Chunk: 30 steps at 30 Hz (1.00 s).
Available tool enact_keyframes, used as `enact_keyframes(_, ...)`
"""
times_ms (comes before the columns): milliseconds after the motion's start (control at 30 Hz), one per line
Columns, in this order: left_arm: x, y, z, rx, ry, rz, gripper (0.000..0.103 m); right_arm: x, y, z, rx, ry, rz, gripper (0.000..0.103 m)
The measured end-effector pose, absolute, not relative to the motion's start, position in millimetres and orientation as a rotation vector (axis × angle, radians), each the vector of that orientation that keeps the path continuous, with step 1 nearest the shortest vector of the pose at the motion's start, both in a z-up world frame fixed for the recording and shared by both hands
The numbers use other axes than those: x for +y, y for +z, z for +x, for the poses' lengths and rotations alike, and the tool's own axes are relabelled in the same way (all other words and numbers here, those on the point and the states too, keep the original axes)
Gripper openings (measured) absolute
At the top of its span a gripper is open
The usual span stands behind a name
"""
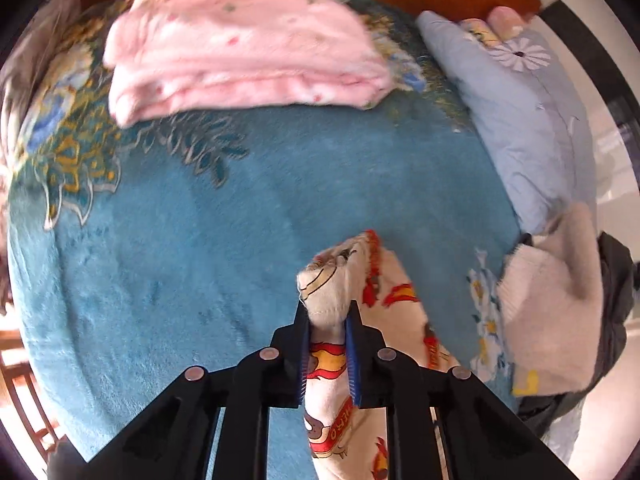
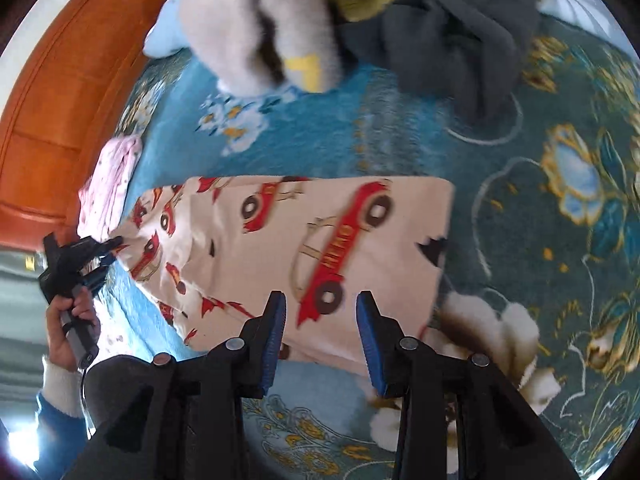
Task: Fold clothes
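Now a bunched edge of the car-print cloth point(image 1: 340, 280) is pinched in the left gripper point(image 1: 329, 320); it is spread on the blanket point(image 1: 240, 220), under the right gripper point(image 2: 320, 312), whose jaws are parted.

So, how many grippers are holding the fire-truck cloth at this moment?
1. The left gripper is shut on a corner of the fire-truck cloth. The right gripper hangs open above it and holds nothing.
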<state>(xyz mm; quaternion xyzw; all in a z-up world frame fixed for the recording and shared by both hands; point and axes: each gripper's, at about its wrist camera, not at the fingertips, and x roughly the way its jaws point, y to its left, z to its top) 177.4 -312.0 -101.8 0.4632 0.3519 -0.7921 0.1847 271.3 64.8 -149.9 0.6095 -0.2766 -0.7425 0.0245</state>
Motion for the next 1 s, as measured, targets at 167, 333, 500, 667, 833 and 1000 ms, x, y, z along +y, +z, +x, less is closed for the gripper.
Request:
enact_keyframes(167,-211.0,-10.2,166.3,0.706,-2.683,1.242,0.016,90.7,-157.7,279.7,-0.973,-2.308,1.87,0.038)
enact_keyframes(333,-96.1,0.8,162.9,0.498,-2.944,1.4,0.016,106.2,-162.4,284.4,-1.069,-2.332,1.836,0.038)
enact_keyframes(500,4.3,-48.8,174.5,0.403,-2.906,1.785,0.016,129.1,-166.2,302.0,-1.163,-2.368,1.825,0.038)
enact_keyframes(667,57.3,-91.1,197.7,0.256,-2.817,2.007,0.016,154.7,-171.3,324.2,-1.245,-2.402,1.833,0.038)
enact_keyframes(833,74.8,-113.8,207.1,0.217,-2.742,2.126,0.02,163.2,-174.0,339.1,-1.286,-2.413,1.811,0.038)
enact_keyframes(1000,44.3,-98.3,204.6,0.506,-2.789,2.111,0.061,155.0,-172.7,337.6,-1.265,-2.394,1.773,0.038)
